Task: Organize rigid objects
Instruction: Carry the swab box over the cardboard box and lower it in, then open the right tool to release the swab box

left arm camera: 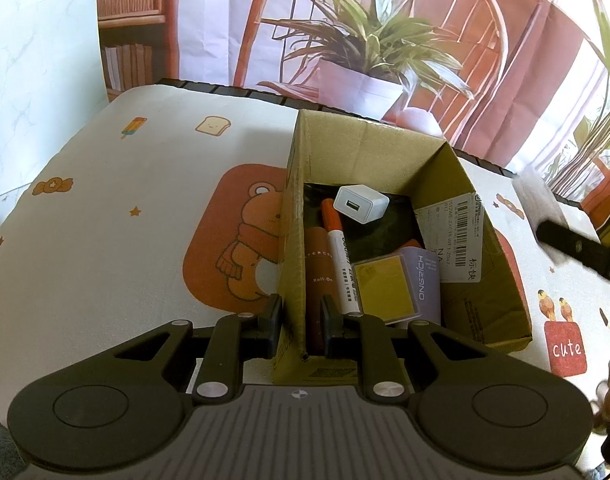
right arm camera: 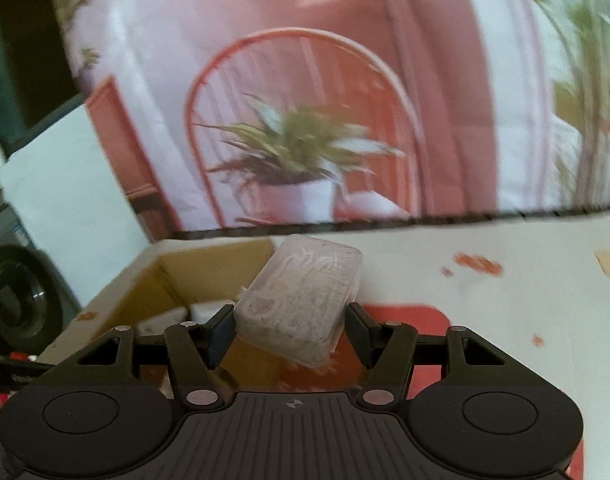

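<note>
Translucent ribbed plastic case (right arm camera: pixel 301 304); cardboard box (left arm camera: pixel 389 152)

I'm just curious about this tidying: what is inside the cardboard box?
The cardboard box holds a white charger on top, an orange-capped marker, a brown roll-on tube and a yellow-fronted packet. Whatever lies under them on the dark bottom is covered.

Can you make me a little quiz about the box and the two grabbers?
1. True or false: the left gripper pinches the box wall.
2. What does the right gripper hold? A) marker B) clear case C) charger
3. Fill in: the white charger lies ___ the box.

Key: 1 true. 2 B, the clear case. 3 inside, near the marker.
</note>
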Demonstrator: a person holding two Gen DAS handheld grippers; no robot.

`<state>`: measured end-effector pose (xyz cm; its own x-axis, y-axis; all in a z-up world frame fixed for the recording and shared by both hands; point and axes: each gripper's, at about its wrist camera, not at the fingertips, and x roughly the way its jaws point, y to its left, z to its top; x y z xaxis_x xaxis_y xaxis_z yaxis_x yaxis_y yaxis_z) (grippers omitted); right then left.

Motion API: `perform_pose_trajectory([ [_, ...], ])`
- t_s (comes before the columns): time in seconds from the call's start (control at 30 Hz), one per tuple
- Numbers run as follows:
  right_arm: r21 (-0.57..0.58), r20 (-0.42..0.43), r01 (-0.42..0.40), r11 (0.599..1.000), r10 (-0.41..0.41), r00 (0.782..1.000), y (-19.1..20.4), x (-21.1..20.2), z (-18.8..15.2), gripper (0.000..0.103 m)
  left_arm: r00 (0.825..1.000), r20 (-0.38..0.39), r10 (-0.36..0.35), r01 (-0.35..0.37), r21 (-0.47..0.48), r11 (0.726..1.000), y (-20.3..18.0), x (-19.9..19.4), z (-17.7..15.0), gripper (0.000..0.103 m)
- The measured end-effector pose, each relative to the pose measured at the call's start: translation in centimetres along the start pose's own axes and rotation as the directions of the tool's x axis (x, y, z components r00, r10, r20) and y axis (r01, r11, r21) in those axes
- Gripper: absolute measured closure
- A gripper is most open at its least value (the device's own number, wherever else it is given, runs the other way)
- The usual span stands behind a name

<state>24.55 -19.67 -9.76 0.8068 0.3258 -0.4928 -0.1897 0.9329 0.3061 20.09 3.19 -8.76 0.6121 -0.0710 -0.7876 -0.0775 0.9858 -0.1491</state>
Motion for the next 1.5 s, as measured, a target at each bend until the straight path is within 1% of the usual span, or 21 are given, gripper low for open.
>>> perform_pose_trajectory([
  [0.1,-0.055,-0.004,-0.046,0.997,0.045,0.999,2.1,0.9,1.1,0.047,1.000,0.000,-0.001,0.001,-0.001,1.000,0.0,0.0,0.0,0.083],
  [0.2,-0.135,-0.038,-0.099,0.986,0.094,0.995,4.6,2.4,1.7,0.047,1.000,-0.001,-0.001,0.001,-0.001,1.000,-0.1,0.0,0.1,0.083],
  [0.3,-0.263,-0.078,-0.124,0.957,0.107,0.991,7.2,4.2,1.6,0.047,1.000,-0.001,-0.002,0.002,-0.001,1.000,-0.1,0.0,0.1,0.083],
  [0.4,-0.346,-0.120,-0.147,0.927,0.112,0.986,8.8,5.9,1.1,0.047,1.000,-0.001,-0.004,0.004,-0.004,1.000,-0.1,0.0,0.1,0.083],
  [0.57,-0.416,-0.183,-0.178,0.892,0.109,0.977,10.0,7.9,0.6,0.047,1.000,-0.001,-0.005,0.005,-0.004,1.000,-0.2,0.0,0.1,0.083],
  [0.63,-0.425,-0.212,-0.198,0.883,0.116,0.970,10.1,8.2,0.2,0.047,1.000,-0.001,-0.005,0.005,-0.003,1.000,-0.2,0.0,0.1,0.083],
  [0.8,-0.433,-0.267,-0.243,0.868,0.134,0.954,10.4,8.9,-0.4,0.047,1.000,-0.001,-0.005,0.005,-0.003,1.000,-0.1,0.0,0.1,0.083],
  [0.97,-0.428,-0.300,-0.262,0.865,0.138,0.944,10.5,9.0,-0.9,0.047,1.000,-0.001,-0.005,0.005,-0.003,1.000,-0.1,0.0,0.1,0.083],
  [1.1,-0.433,-0.299,-0.256,0.864,0.131,0.945,10.5,8.9,-1.0,0.046,1.000,-0.001,-0.005,0.005,-0.003,1.000,-0.1,0.0,0.1,0.083],
  [1.23,-0.433,-0.279,-0.240,0.869,0.124,0.952,10.3,8.6,-0.8,0.034,1.000,-0.001,-0.005,0.005,-0.003,1.000,-0.1,0.0,0.1,0.083],
  [1.33,-0.436,-0.260,-0.226,0.871,0.119,0.958,10.0,8.0,-0.6,0.030,1.000,-0.002,-0.005,0.005,-0.003,1.000,0.0,0.0,0.1,0.083],
  [1.4,-0.440,-0.225,-0.201,0.875,0.109,0.968,9.8,7.3,-0.4,0.029,1.000,-0.002,-0.004,0.004,-0.001,1.000,0.0,0.0,0.1,0.083],
  [1.43,-0.435,-0.202,-0.181,0.882,0.101,0.974,9.5,7.0,-0.2,0.026,1.000,-0.001,-0.005,0.005,-0.002,1.000,0.0,0.0,0.1,0.083],
  [1.5,-0.404,-0.135,-0.124,0.906,0.076,0.988,8.6,6.0,0.3,0.022,1.000,-0.001,-0.005,0.005,-0.003,1.000,0.1,0.0,0.1,0.083],
])
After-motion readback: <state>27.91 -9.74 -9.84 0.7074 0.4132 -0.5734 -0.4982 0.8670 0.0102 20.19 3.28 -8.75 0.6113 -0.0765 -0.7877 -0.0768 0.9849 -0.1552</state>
